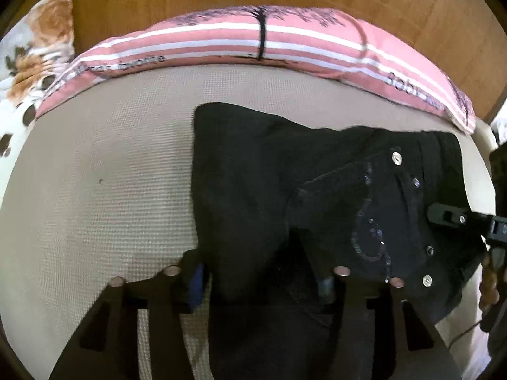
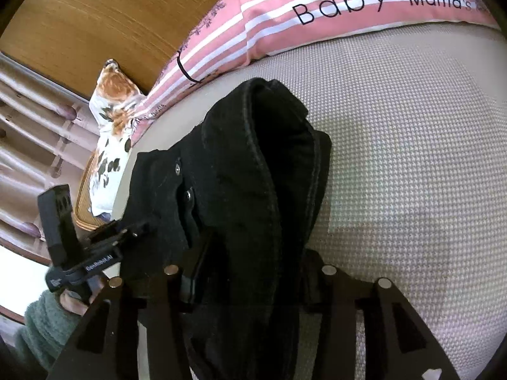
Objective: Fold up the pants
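Black denim pants [image 1: 285,190] lie on the beige woven bed cover [image 1: 111,190] already doubled into a compact bundle near the striped pink pillow [image 1: 253,44], so the folding looks largely done, with perhaps one more fold or a smoothing left. Fabric runs up between the jaws of both the left gripper [image 1: 259,280] and the right gripper [image 2: 250,277]. Both pairs stand partly open, the pads seemingly not pinching the cloth.

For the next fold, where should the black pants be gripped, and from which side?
Probably the folded edge of the black pants nearest the pink striped pillow, reached from the bare bedcover beside it. That edge lies straight and free; the studded pocket end is bulky and bunched.
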